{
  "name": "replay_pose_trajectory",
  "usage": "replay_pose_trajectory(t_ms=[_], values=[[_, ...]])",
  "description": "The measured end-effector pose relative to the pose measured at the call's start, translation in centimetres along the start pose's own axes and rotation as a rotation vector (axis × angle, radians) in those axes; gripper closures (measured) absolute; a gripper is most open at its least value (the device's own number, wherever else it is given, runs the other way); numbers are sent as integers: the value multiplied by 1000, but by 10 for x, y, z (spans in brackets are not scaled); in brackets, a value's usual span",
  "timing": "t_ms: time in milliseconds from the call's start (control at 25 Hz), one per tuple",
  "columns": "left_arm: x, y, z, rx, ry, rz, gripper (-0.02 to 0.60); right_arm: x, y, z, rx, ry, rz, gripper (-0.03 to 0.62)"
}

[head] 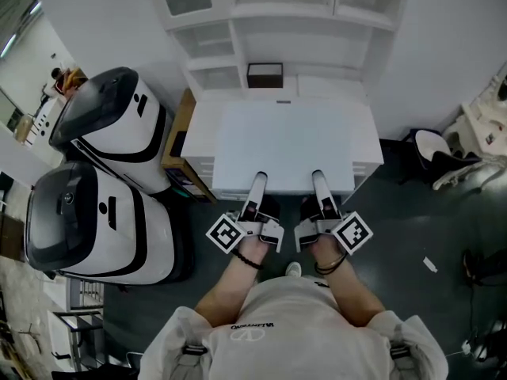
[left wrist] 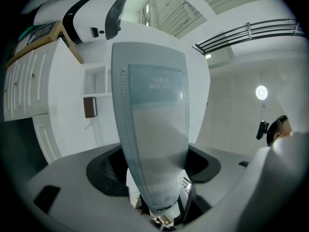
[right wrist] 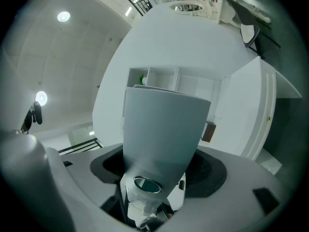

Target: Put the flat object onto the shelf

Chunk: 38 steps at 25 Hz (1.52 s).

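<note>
Nearest me, at the bottom centre of the head view, my left claw (head: 257, 184) and right claw (head: 318, 182) sit side by side, each clamped on the near edge of the flat white panel (head: 295, 142). Each gripper view shows the panel (left wrist: 153, 129) (right wrist: 163, 129) rising edge-on from between that claw's jaws, so both grips look firm. The panel is off the ground and spreads away from me across the middle of the head view. A low white cabinet (head: 200, 165) peeks out under its left and right edges. Past its far edge, at the top of the frame, stands the white shelf unit (head: 277, 32), with a dark brown box (head: 264, 74) in a lower cubby. I judge this the carry step: the panel is held and not yet on a shelf. The next move calls for bringing it to an open bay, lining its far edge up with the opening, keeping both claws level with each other, and sliding it in clear of the box. Room is tighter on the left of the frame, where two white-and-black pod-shaped machines (head: 103, 212) stand close beside the cabinet. On the right, what looks like a white chair (head: 432, 150) sits well apart across dark floor (head: 412, 236).
</note>
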<state>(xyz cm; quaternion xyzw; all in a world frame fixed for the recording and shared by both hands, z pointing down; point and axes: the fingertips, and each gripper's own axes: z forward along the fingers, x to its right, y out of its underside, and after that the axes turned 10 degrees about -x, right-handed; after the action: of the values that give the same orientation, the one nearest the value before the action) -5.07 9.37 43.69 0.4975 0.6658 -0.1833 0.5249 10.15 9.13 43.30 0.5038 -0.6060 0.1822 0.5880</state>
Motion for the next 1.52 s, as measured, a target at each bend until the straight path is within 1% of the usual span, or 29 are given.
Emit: replay_pose_trajectory(t_ms=[160,240,400,600,800,920,1080,1360,1520], values=[[-6,3,23,14,4,34,264,7,-21,11,-14,-29,23,252],[-10,4,30,11,-1,38,264,13,-26,14,-10,-32,39,253],[-19,6,62,5,-21,43,264,29,-53,27,-16,-30,54,253],[-33,0,84,-5,-14,34,264,41,-66,45,-6,-28,55,252],[-49,-15,110,-15,8,22,264,50,-80,69,12,-20,27,253],[-59,-30,129,-17,19,10,264,56,-90,91,22,-11,12,253],[-70,-60,157,-17,35,3,264,59,-103,132,33,-17,-23,253],[-89,-121,199,-36,56,0,264,63,-110,204,68,-24,-36,253],[-95,-147,222,-55,59,-8,264,66,-117,233,101,-15,-31,253]])
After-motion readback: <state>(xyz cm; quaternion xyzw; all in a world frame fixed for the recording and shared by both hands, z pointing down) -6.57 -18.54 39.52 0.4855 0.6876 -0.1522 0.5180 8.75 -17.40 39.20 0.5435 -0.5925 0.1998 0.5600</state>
